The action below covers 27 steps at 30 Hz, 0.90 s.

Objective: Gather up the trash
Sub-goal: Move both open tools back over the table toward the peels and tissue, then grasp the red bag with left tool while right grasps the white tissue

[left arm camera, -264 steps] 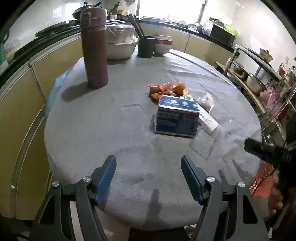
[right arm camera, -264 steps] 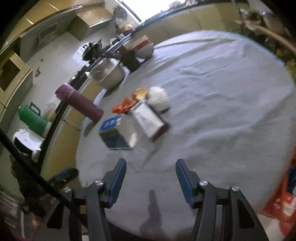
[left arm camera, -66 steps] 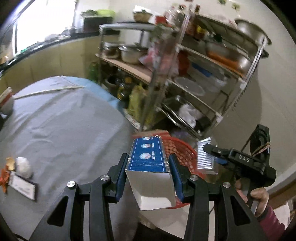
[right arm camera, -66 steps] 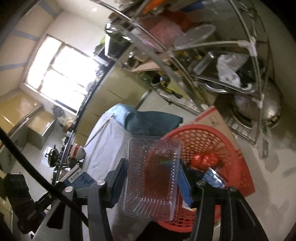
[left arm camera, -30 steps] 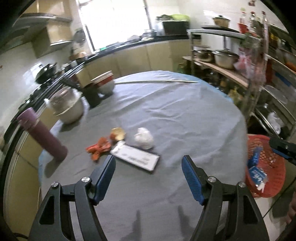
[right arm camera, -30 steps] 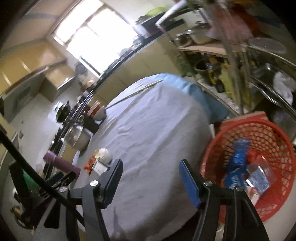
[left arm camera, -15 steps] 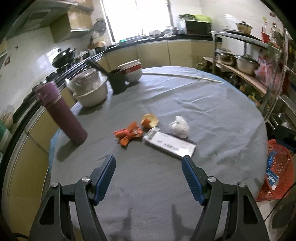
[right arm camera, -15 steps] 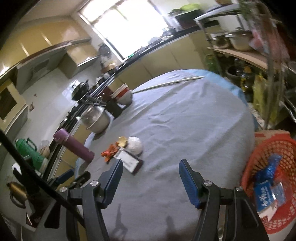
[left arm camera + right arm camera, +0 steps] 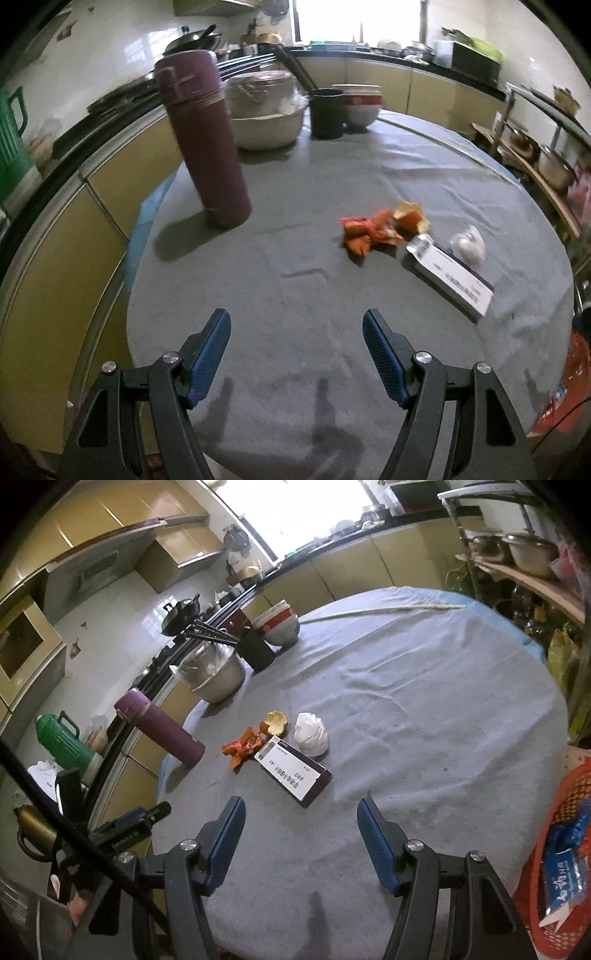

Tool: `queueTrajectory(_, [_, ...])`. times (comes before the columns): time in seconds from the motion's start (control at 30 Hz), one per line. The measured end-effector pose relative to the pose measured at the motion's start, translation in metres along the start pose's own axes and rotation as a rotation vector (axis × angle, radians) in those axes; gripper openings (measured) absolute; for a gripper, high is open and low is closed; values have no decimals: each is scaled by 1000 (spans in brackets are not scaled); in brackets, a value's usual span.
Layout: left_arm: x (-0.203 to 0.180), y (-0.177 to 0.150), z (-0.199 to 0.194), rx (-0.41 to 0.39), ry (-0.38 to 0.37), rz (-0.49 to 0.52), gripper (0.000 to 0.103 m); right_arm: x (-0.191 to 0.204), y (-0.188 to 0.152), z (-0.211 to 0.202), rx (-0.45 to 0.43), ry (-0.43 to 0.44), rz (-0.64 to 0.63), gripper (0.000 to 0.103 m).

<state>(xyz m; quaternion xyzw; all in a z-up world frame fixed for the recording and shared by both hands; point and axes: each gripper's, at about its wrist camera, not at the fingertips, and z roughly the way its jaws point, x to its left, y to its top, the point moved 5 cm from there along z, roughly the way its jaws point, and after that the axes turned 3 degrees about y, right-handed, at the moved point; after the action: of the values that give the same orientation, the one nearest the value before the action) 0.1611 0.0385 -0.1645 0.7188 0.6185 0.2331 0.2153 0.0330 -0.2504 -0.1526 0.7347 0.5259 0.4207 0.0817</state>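
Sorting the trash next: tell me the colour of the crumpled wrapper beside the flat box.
Orange-red wrapper; clearest in the left wrist view.

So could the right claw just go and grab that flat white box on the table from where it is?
Probably yes. The right claw is open and empty, and the flat white box lies just ahead of it on the grey tablecloth, with only bare cloth between. The crumpled white wad sits beyond it.

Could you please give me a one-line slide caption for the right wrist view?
Open right tongs hover over the grey table, facing a flat box, orange wrappers, crumpled tissue; red basket beside.
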Motion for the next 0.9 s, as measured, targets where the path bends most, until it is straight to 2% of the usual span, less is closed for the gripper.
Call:
queueTrajectory(0.23, [-7,23,15,-24,-39,50,75,0,11,22,36,4,-2,66])
queueTrajectory(0.33, [-16,36,32,-20,-92,92,75,-5,23,37,60,1,14,66])
queueTrajectory(0.43, [-26,50,54,-7,-158,129,75,-12,36,59,91,6,33,56])
queueTrajectory(0.53, [-36,63,77,21,-219,169,75,-19,49,84,124,13,70,52])
queueTrajectory(0.63, [-44,75,99,48,-261,195,75,-22,59,108,150,5,88,52])
queueTrajectory(0.8, [-62,87,118,46,-325,250,75,-22,70,140,189,25,142,53])
queueTrajectory(0.9, [-76,88,129,71,-400,278,75,-20,72,156,201,-20,123,52])
